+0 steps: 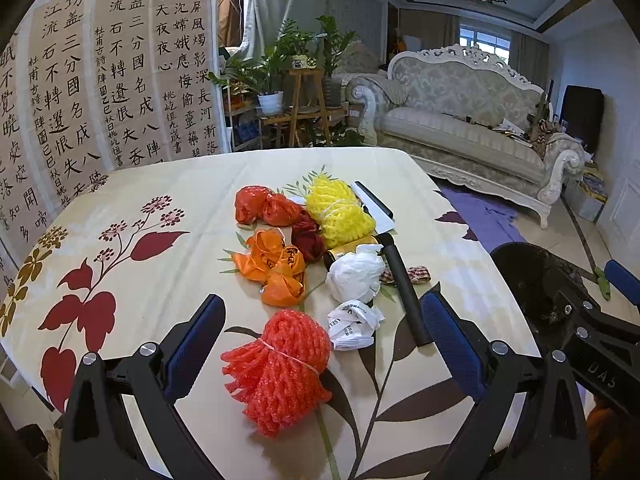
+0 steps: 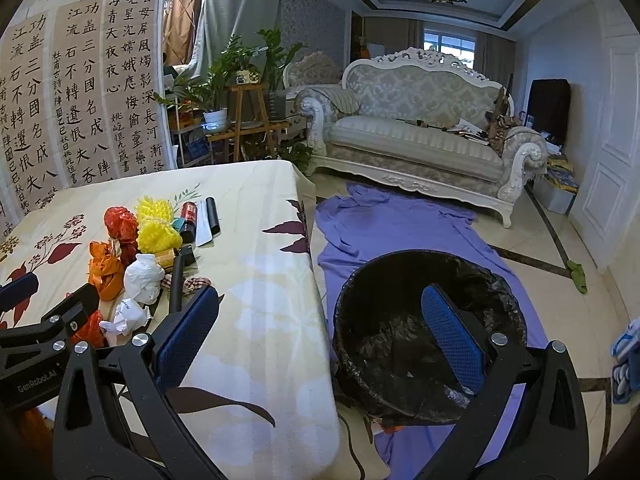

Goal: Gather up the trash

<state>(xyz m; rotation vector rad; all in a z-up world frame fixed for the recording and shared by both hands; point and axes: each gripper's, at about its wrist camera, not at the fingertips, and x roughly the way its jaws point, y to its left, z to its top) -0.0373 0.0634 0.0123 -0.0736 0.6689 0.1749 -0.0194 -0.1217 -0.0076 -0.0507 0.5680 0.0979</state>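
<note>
On the flower-print tablecloth (image 1: 160,208) lies a pile of trash. Nearest is a red foam net (image 1: 280,368), lying between the fingers of my open left gripper (image 1: 324,300). Behind it are a crumpled white wrapper (image 1: 352,326), a white plastic bag (image 1: 356,276), orange bags (image 1: 276,268), a dark red bag (image 1: 308,240), a red-orange bag (image 1: 264,208) and a yellow foam net (image 1: 340,212). My right gripper (image 2: 322,294) hangs open and empty over the table's right edge, beside a black-lined bin (image 2: 440,258) on the floor.
A black-handled knife (image 1: 400,276), a gold can (image 1: 348,250) and a checkered cloth (image 1: 416,274) lie among the trash. A purple cloth (image 2: 400,224) is spread under the bin. A sofa (image 2: 420,136) and plant stands (image 2: 248,120) stand behind.
</note>
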